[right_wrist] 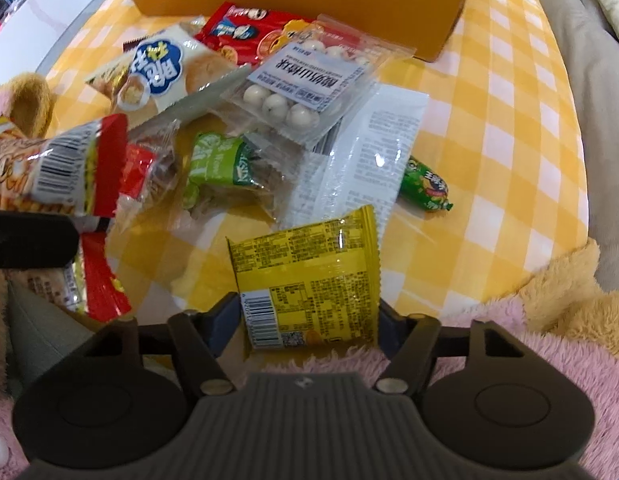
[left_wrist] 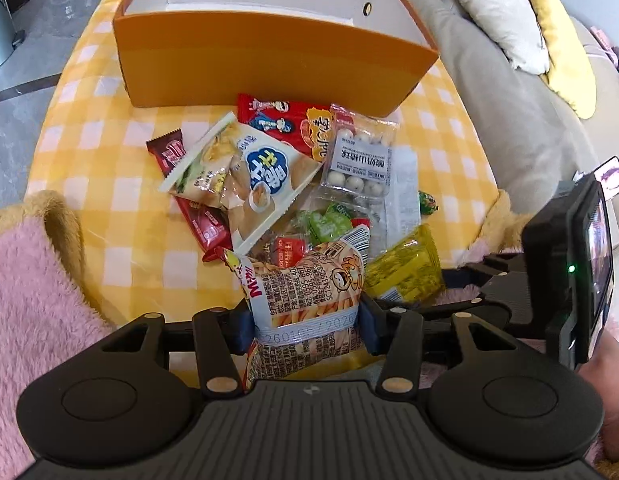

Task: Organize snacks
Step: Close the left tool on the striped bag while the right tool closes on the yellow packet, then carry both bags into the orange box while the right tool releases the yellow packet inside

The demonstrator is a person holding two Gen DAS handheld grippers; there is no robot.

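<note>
Left wrist view: left gripper [left_wrist: 305, 326] clamps the noodle-snack bag [left_wrist: 309, 284]; right gripper [right_wrist: 309, 320] straddles the yellow packet [right_wrist: 309, 276] at table edge.

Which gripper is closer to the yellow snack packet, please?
Right. The right gripper has the yellow snack packet between its fingers, while the left gripper is off to one side, clamped on a crisp bag.

your left gripper [left_wrist: 305, 330] clamps a snack-stick packet [left_wrist: 309, 284] between both pads, above the snack pile [left_wrist: 277, 176] on the yellow checked cloth [left_wrist: 89, 128], orange box [left_wrist: 269, 60] beyond.
</note>
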